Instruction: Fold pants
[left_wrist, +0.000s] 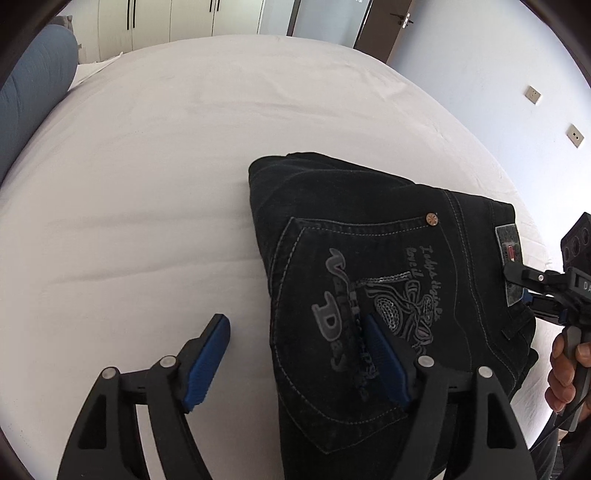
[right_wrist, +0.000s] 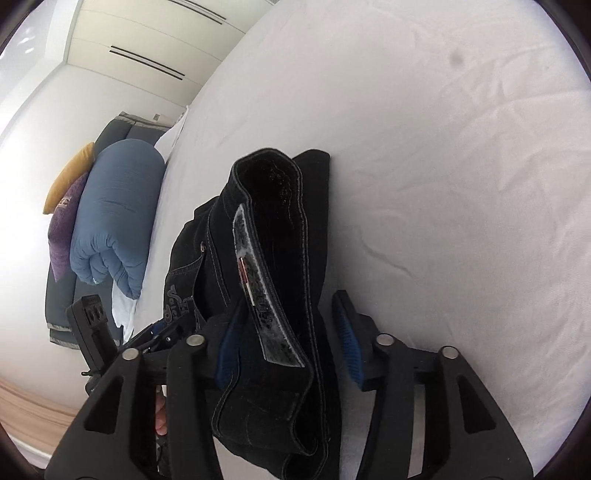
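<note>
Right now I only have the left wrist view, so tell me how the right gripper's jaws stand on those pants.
Observer: The right gripper is open. The waistband of the black pants runs between its jaws, not pinched.
Operator: Say which pad is clear of the cloth.
Observer: The pad on the picture's right stands apart from the cloth, with white bed sheet showing in the gap. The other pad is half hidden behind the waistband.
Operator: Report anything on the sheet beyond the pants.
Observer: One small dark spot, far up the sheet.
</note>
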